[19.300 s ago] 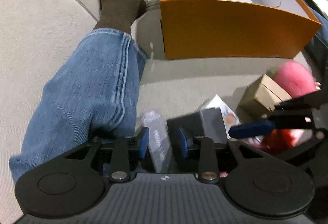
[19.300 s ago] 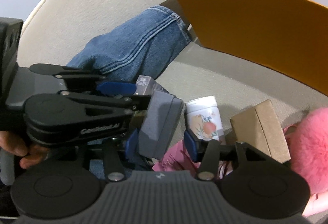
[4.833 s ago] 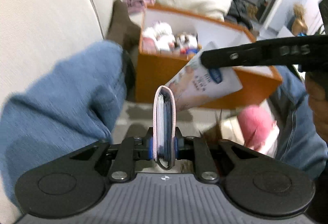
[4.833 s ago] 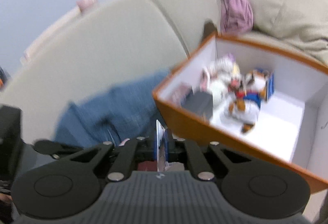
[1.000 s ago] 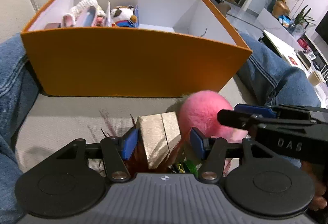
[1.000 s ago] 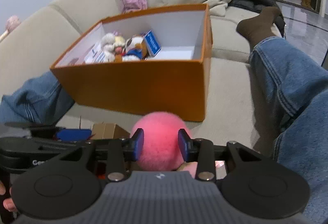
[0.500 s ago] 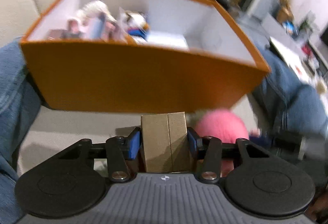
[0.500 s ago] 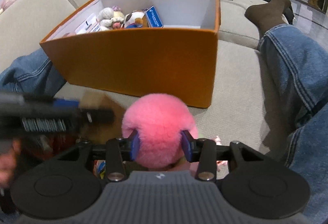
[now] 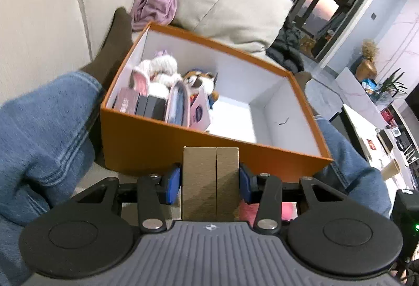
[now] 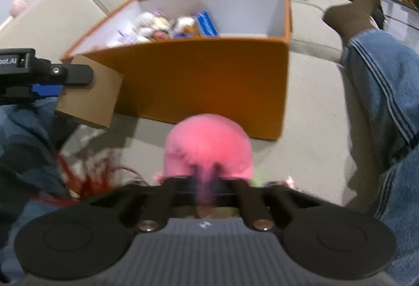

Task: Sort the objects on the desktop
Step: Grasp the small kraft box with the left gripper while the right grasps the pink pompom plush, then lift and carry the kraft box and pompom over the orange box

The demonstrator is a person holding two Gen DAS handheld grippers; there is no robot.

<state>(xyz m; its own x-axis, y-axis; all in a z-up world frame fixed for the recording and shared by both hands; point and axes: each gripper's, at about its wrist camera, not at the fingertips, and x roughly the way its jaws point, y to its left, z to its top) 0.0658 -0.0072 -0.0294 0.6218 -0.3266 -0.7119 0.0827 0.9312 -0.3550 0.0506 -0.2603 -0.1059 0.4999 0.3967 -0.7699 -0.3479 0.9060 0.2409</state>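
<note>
Left tool [image 9: 210, 180]: clenched on the brown cardboard box [image 9: 210, 181], blue pads pressed flat on both side faces. The box is lifted, just short of the near wall of the orange bin [image 9: 183, 139]; its lower end is hidden behind the tool body. Jaws closed in a little further in the last moments, with the box between them.

Right tool [image 10: 207, 178]: fingertips blurred, drawn tight together and buried in the pink pompom [image 10: 208, 144]; it grips the fluff. What lies under the pompom cannot be made out.

Orange bin sits on the sofa seat [image 10: 314, 113]. Its left end is packed with plush toys [image 9: 162, 71], dark small boxes [image 9: 146, 105] and a pink pouch [image 9: 178, 102]; items overlap, so a count is unclear. Right half of the white bin floor [image 9: 235, 115] is bare. A denim leg [image 9: 44, 123] lies close against the bin's left wall, another [image 10: 387, 92] lies well to its right. Red feathers [image 10: 86, 178] lie low at left in the right wrist view, partly cut off.
</note>
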